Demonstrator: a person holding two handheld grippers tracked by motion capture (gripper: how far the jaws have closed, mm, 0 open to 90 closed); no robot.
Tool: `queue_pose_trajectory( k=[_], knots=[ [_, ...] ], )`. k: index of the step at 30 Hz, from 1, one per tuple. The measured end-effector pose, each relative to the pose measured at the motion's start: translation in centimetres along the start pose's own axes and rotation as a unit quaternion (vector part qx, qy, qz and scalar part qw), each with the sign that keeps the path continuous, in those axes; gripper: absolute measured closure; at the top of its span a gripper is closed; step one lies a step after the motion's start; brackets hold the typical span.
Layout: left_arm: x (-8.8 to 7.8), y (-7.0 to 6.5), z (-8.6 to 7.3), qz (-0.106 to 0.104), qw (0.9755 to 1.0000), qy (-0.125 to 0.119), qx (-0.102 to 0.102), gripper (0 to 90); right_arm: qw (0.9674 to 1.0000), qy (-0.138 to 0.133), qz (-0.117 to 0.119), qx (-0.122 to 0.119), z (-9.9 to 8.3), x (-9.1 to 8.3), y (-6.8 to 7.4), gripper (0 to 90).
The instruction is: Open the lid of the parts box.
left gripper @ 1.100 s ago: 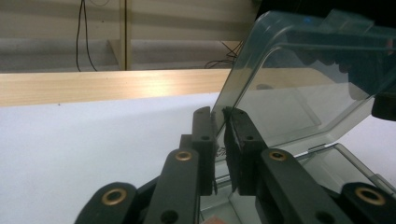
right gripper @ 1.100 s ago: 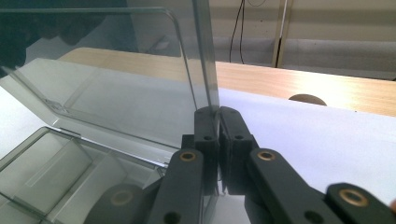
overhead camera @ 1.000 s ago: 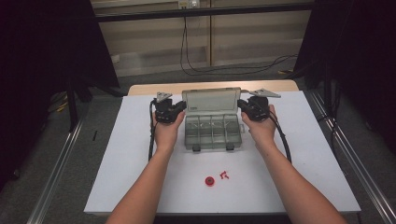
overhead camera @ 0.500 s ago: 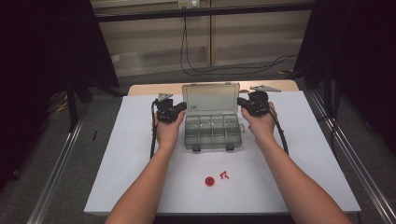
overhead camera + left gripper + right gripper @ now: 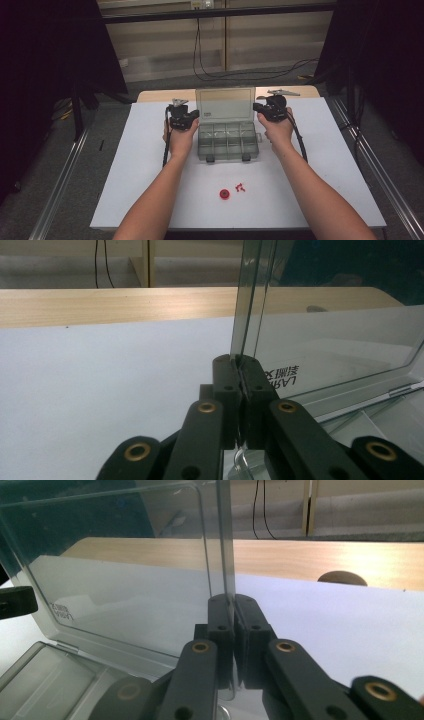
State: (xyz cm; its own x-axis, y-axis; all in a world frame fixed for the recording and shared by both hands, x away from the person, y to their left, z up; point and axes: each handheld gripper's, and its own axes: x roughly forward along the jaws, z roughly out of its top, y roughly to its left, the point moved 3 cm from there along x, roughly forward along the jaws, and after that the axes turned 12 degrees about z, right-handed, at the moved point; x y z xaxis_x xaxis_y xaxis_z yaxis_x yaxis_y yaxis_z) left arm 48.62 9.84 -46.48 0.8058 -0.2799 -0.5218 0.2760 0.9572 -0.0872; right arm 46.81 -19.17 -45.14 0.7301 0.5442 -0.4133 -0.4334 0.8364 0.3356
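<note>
High view: organizer box point(image 5: 227, 142) lid point(image 5: 225, 104) upright, long axis crosswise; left hand-held gripper point(image 5: 192, 119), right hand-held gripper point(image 5: 259, 107) clenched on lid edges.

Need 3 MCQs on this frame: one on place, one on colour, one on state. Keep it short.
1. Where do the small red parts lie?
A. inside the box
B. on the white table top, nearer the person than the box
C. on the wooden board behind

2. What colour is the compartment box?
A. clear grey
B. solid blue
C. yellow

3. How does the box lid stand?
A. shut flat
B. lying detached on the table
C. raised upright, each side edge clamped by a hand-held gripper

Answers:
1 B: the high view shows them on the bare table top in front of the box latches.
2 A: the dividers show through its walls.
3 C: the left hand-held gripper and the right hand-held gripper each have their jaws shut on a lid edge.
</note>
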Motion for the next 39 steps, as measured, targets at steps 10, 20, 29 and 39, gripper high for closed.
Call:
queue_pose_trajectory(
  k=[10,20,29,39],
  knots=[
    [0.2,0.1,0.2,-0.002,0.9999,0.011,-0.006,88.5,0.9992,0.010,0.001,0.039,-1.2,0.9,-0.6,82.9],
    [0.7,0.3,0.5,-0.005,0.9995,0.027,-0.015,88.7,0.9994,0.016,-0.008,0.030,-1.8,1.3,-0.8,84.3],
    [1.1,0.3,0.8,-0.004,0.9987,0.044,-0.024,89.0,0.9994,0.018,-0.015,0.024,-2.0,1.8,-0.8,86.3],
    [1.8,0.6,1.0,-0.003,0.9969,0.069,-0.037,89.5,0.9987,0.036,-0.010,0.035,-1.7,2.2,-1.4,86.8]
  ],
)
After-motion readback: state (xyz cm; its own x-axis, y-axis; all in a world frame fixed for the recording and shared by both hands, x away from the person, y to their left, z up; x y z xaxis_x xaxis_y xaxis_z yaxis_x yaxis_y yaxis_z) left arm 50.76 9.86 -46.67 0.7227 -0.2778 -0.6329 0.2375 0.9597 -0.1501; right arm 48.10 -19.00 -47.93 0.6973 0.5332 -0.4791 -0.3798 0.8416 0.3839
